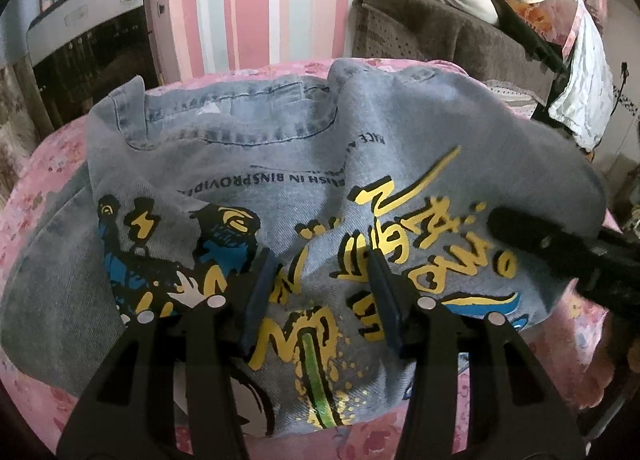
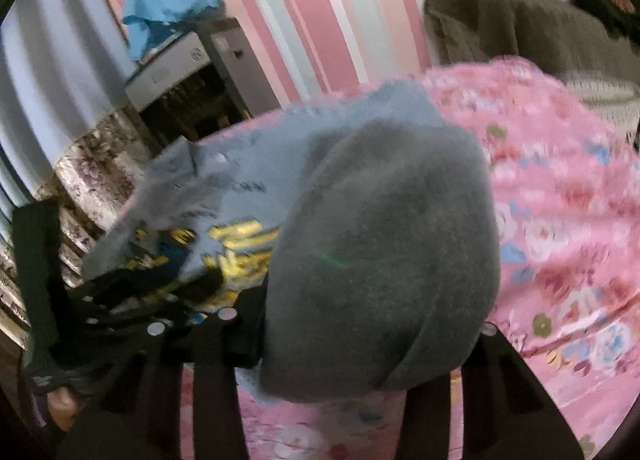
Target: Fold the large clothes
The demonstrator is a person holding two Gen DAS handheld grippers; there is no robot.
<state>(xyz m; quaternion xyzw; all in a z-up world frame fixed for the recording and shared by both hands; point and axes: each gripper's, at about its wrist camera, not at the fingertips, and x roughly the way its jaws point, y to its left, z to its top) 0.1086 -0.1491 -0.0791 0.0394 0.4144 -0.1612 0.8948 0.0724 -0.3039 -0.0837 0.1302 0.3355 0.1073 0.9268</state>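
Your left gripper (image 1: 320,296) hovers over the denim jacket (image 1: 280,188) spread on the pink floral bed (image 1: 36,196), jaws apart and holding nothing. Your right gripper (image 2: 360,340) has its jaws clamped on a lifted fold of the jacket

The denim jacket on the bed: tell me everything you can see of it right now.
The denim jacket is pale blue-grey, lying back-up on the pink flowered bedspread, collar toward the striped wall. Its back carries yellow, black and blue graffiti print plus a line of black lettering. The right side is folded up and lifted: the right gripper has a plain bunch of it between its jaws. The left gripper hovers open above the print.
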